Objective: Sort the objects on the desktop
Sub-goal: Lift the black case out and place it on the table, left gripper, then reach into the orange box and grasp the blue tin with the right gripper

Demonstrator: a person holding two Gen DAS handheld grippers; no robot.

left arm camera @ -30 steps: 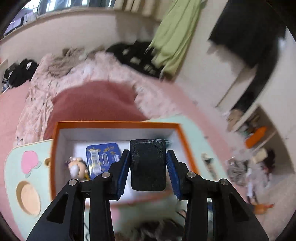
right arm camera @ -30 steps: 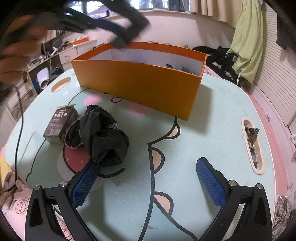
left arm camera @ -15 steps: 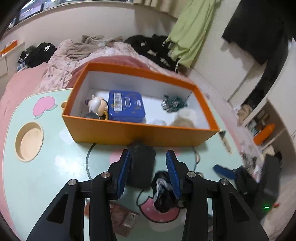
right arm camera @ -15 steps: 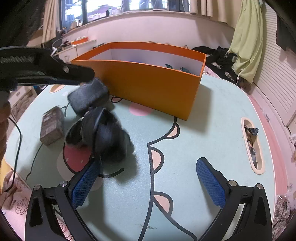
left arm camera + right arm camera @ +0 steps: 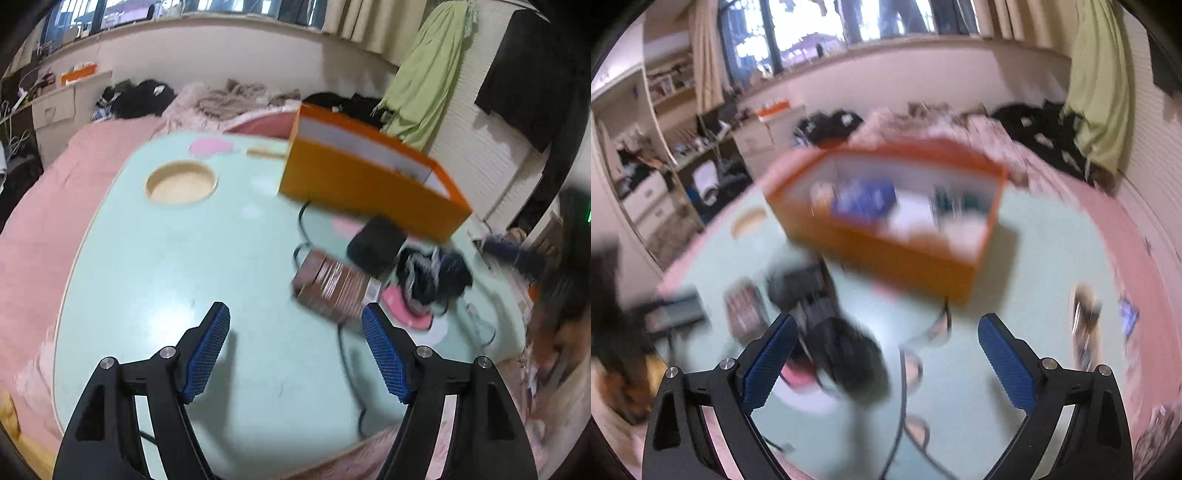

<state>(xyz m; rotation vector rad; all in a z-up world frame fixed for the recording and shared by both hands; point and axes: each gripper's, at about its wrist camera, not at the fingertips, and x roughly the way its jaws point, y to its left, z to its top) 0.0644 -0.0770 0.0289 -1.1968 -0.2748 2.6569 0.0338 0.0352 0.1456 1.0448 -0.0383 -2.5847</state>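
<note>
**Both grippers empty; three loose items left outside the orange box**

Landmark for all positions: the orange box (image 5: 369, 184) on the mint-green table (image 5: 166, 277).

Tools, nearest. Left gripper (image 5: 295, 354): jaws spread wide, nothing between the blue pads, hovering over bare table on the near side of the box. Right gripper (image 5: 886, 354): jaws likewise wide apart and empty; the view is heavily motion-blurred, so contact with anything cannot be judged.

Brown packet (image 5: 334, 286): lies flat, nearest of the three items to the left gripper, in front of the box. Glossy wrap, so probably light, fairly stiff and a bit slippery. Judgement: pinch across the short edges.

Black cloth bundle (image 5: 434, 273): crumpled, just beside the packet, near the box's front corner. Soft and light, will deform; grip deep into the bulk, not a loose fold.

Black pouch-like block (image 5: 376, 245): almost against the box's front wall, touching or just behind the packet. Looks padded and semi-stiff; take across its narrow width.

Box interior, farthest, right view only: a blue tin (image 5: 864, 197) and pale items, too blurred to name.
</note>
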